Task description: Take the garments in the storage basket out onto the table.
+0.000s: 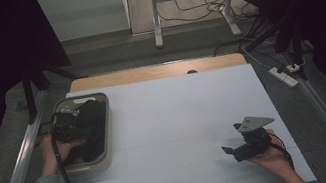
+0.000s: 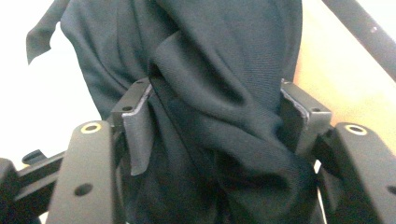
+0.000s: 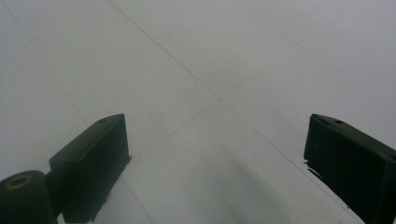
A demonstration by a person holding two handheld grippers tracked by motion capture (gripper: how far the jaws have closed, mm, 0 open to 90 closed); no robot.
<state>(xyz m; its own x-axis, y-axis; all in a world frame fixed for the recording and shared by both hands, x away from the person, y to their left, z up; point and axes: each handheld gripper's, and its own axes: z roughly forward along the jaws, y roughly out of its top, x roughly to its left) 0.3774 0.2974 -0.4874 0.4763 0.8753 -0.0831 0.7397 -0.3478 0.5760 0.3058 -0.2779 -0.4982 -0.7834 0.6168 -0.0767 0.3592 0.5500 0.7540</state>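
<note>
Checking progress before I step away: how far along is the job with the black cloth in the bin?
Done: left tongs have reached the black cloth in the bin. In hand: jaws clamped on a fold. Left: lifting it out; right tongs wait open over the white table.

You work in dim light: the white rectangular tabletop (image 1: 181,118) looks grey, with black surroundings left and right. Your left gripper view is bright, glaring at its left; your right gripper view is hazy and soft.
</note>
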